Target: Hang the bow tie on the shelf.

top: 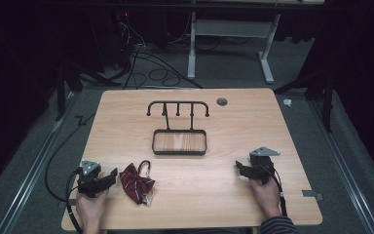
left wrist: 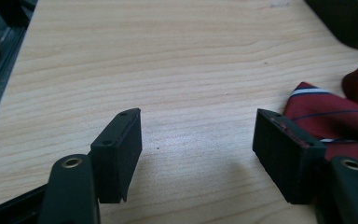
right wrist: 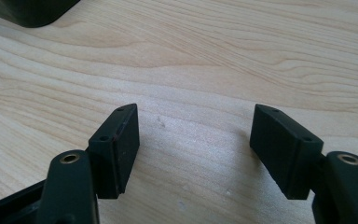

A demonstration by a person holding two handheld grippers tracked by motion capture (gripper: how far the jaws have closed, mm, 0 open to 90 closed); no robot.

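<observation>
A dark red bow tie (top: 137, 182) with thin white and navy stripes lies crumpled near the table's front left; its strap loops up behind it. My left gripper (top: 111, 176) rests on the table just left of it, open, nothing between its jaws. In the left gripper view the bow tie (left wrist: 331, 116) lies right behind the right jaw. My right gripper (top: 239, 167) sits at the front right, open and empty over bare wood (right wrist: 196, 135). A black metal hook rack (top: 178, 108) stands on a tray base (top: 179, 151) at the table's middle rear.
The wooden table (top: 233, 195) has a grey round cable cap (top: 222, 102) near its back edge. Cables trail from both grippers off the front edge. Grey floor with loose cables and a white desk frame (top: 232, 44) lie beyond the table.
</observation>
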